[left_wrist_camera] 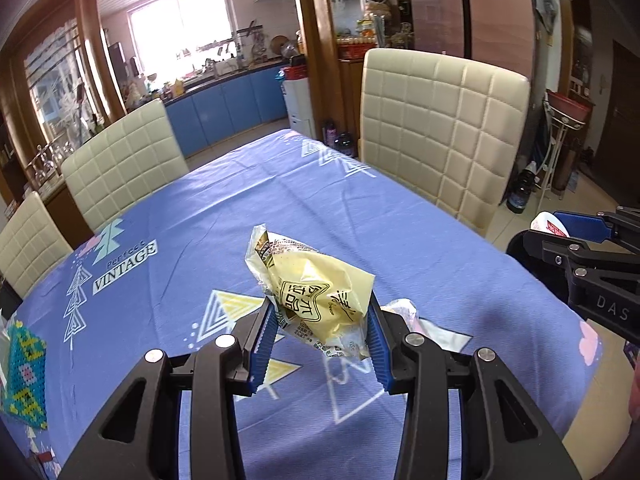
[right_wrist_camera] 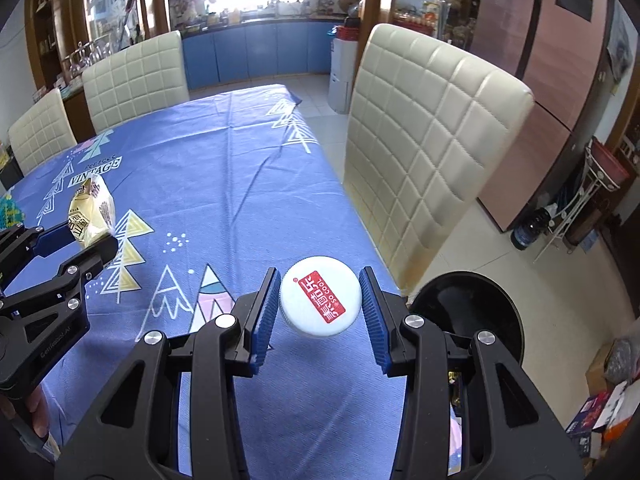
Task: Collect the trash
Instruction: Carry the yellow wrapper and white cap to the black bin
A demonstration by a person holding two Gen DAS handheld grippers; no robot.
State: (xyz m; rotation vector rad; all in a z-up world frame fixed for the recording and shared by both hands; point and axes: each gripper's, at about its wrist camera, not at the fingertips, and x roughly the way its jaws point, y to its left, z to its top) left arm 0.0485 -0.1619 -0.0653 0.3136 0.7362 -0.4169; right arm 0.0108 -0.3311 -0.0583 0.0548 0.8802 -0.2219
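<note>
We are holding a crumpled yellow plastic snack wrapper [left_wrist_camera: 316, 296] clear above the bench [left_wrist_camera: 224, 208], which is lying under a blue printed tablecloth; the left gripper [left_wrist_camera: 320, 332] is pinching it between blue ribbed jaws. The right gripper [right_wrist_camera: 320, 312] is clamping a round white plastic lid with a red label [right_wrist_camera: 320, 302] at its rim, near the bench's right edge. A black round bin [right_wrist_camera: 472, 312] is standing on the tiled floor just beyond that edge. Cream quilted chairs [right_wrist_camera: 428, 136] are lining the bench, and a beaded green mat [left_wrist_camera: 24, 368] is lying at its left.
</note>
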